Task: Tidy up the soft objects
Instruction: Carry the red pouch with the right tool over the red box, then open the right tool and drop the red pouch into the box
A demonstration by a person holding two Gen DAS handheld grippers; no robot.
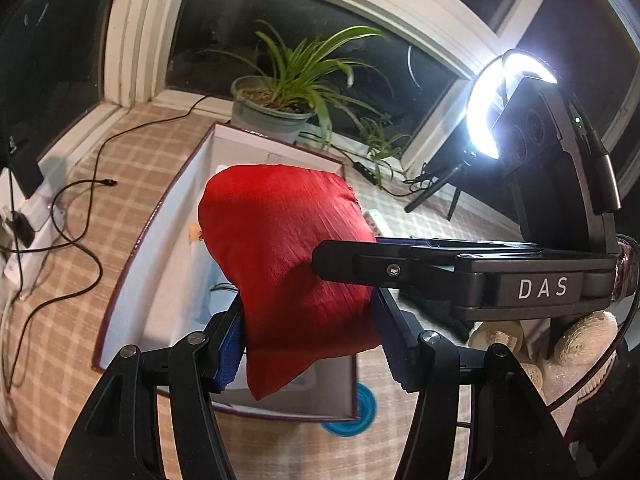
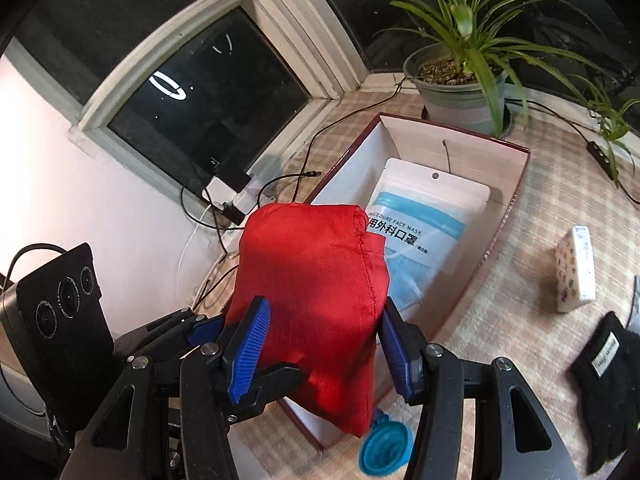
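Both pairs of jaws clamp my red fabric bundle (image 2: pixel 316 304), the left gripper (image 1: pixel 308 332) and right gripper (image 2: pixel 324 344) pinching it from opposite sides above the near end of the box. Beneath me I see a plaid-covered tabletop (image 1: pixel 132 168) beside dark windows (image 1: pixel 240 36), a potted plant (image 2: pixel 460 92), and the open maroon box (image 2: pixel 516 184) holding a face-mask pack (image 2: pixel 424 216) printed "PROCEDURE FACE MASK". Smaller, I see a black glove (image 2: pixel 612 380), a patterned packet (image 2: pixel 576 272), a blue collapsible cup (image 2: pixel 384 452), and "DAS" on the right gripper's body.
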